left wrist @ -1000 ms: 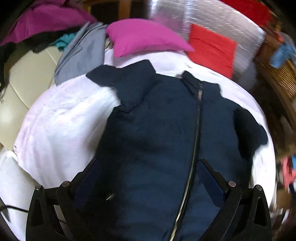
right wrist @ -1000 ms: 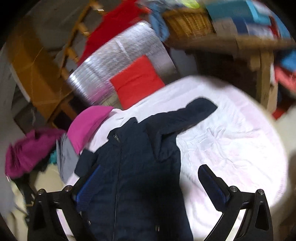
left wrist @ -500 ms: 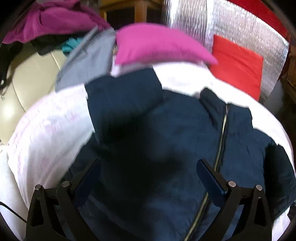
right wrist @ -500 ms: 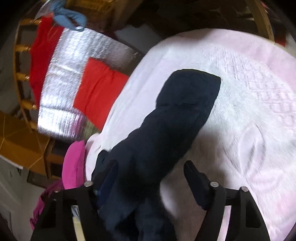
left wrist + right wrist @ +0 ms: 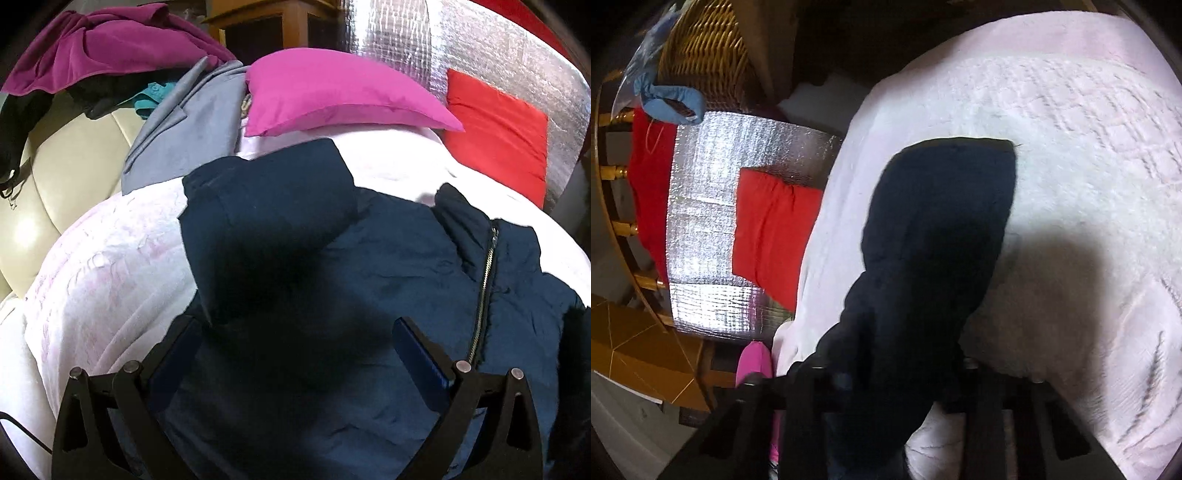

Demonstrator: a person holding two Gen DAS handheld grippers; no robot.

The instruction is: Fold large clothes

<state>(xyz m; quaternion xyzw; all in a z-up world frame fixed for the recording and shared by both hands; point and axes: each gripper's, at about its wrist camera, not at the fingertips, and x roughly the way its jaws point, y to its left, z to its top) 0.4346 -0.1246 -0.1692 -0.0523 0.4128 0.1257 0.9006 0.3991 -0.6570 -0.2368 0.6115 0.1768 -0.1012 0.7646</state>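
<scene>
Now jacket sleeve (image 5: 934, 258) between right jaws.

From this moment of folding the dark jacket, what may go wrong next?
1. The right hand-held gripper seems closed on the sleeve near its base, so the long free end may drag and bunch on the white blanket.
2. The left hand-held gripper is open above the jacket; unheld, the jacket may slide when the sleeve is pulled.

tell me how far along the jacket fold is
Early. Done: jacket lies flat, zipped, on the white blanket. In hand: right gripper looks shut on a sleeve; left gripper hovers open. Left: both sleeves in, then the body.
</scene>
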